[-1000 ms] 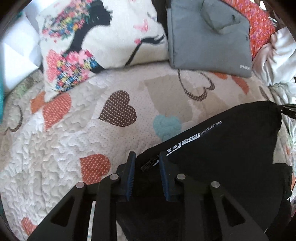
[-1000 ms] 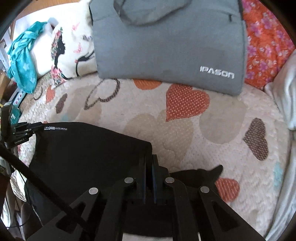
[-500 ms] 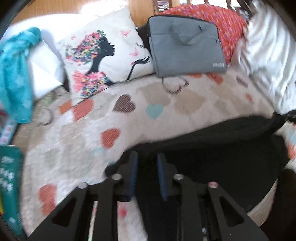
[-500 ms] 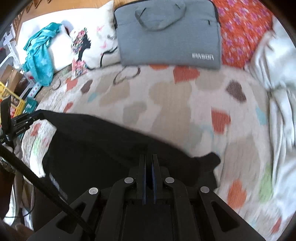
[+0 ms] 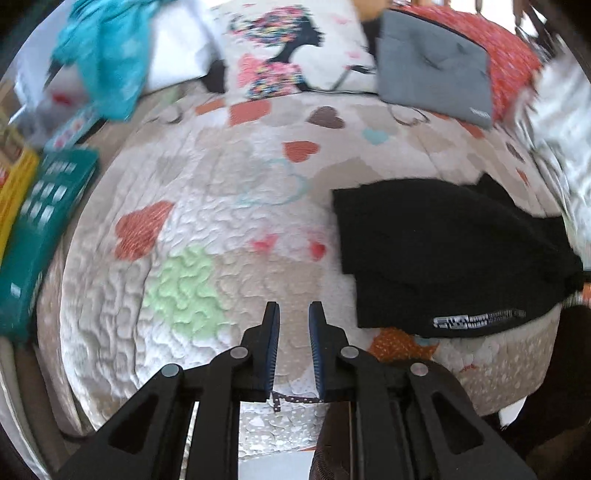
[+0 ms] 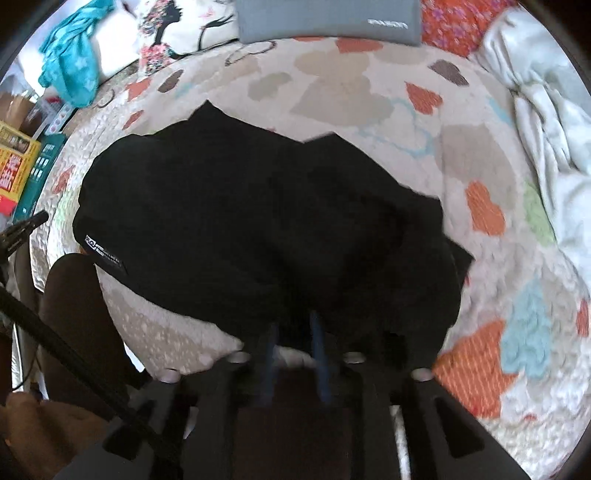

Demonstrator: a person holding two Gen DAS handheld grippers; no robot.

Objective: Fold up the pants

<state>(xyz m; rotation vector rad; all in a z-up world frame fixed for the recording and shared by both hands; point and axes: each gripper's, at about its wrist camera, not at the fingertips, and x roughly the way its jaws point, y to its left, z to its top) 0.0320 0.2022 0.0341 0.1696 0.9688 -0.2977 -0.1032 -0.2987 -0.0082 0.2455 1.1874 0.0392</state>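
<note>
The black pants (image 6: 258, 221) lie folded in a heap on the heart-patterned quilt (image 6: 461, 155), a white printed label (image 6: 105, 254) at their left edge. In the left wrist view the pants (image 5: 450, 251) lie to the right, label (image 5: 476, 319) at the near edge. My left gripper (image 5: 293, 314) is open and empty above bare quilt (image 5: 207, 229), left of the pants. My right gripper (image 6: 293, 325) is open at the pants' near edge, blurred, with nothing between its fingers.
A grey laptop bag (image 6: 328, 16), a printed pillow (image 5: 288, 48) and a teal cloth (image 5: 107, 55) sit at the far side. White bedding (image 6: 546, 110) is piled at the right. Teal and yellow boxes (image 5: 33, 214) stand off the left edge.
Both grippers have let go of the pants and pulled back. The pants dropped into a folded heap. The right gripper went from shut to open; the left swung left off the cloth.
</note>
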